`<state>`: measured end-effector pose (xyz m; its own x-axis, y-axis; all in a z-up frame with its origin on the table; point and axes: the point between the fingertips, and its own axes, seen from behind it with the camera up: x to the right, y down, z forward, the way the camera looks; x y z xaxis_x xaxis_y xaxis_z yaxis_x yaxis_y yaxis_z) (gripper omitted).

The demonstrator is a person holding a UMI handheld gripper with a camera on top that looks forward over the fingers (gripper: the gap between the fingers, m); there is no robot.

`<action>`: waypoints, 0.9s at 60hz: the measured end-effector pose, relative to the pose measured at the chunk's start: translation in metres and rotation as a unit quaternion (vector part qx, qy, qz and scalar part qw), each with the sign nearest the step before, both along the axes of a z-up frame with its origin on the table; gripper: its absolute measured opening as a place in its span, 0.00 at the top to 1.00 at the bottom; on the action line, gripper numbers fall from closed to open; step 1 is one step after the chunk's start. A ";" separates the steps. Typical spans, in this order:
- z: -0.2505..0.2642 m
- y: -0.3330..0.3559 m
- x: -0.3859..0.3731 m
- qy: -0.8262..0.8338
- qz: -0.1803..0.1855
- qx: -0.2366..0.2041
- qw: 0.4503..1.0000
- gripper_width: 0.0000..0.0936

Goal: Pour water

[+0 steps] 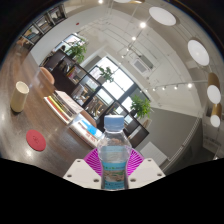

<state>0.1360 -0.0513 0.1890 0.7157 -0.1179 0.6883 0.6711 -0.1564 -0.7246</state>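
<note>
1. The tool [115, 165] holds a water bottle [115, 150] between its pink pads [94, 162] — both fingers press its sides; the bottle's long axis runs up along the fingers, its blue cap [116, 122] on.
2. A pale cup [21, 96] stands on the wooden desk [55, 125], well off to the left and beyond the fingers — likely the pour target.
3. A red coaster [37, 139] lies nearer. The cup's contents cannot be seen.

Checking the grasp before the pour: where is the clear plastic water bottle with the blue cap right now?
In the gripper view, the clear plastic water bottle with the blue cap stands upright between the gripper's fingers, held by the magenta pads, well to the right of the cream cylindrical cup.
</note>
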 end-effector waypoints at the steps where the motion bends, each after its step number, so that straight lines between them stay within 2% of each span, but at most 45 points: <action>1: 0.005 0.001 -0.014 -0.016 0.003 -0.001 1.000 0.73; 13: 0.013 0.047 -0.141 -0.224 0.052 -0.008 0.973 0.72; 27: 0.004 0.075 -0.245 -0.429 0.096 0.001 0.898 0.72; 37: -0.003 0.086 -0.288 -0.577 0.110 0.030 0.809 0.72; 46: -0.017 0.100 -0.306 -0.667 0.116 0.037 0.735 0.72; 54: -0.025 0.108 -0.313 -0.699 0.118 0.041 0.704 0.72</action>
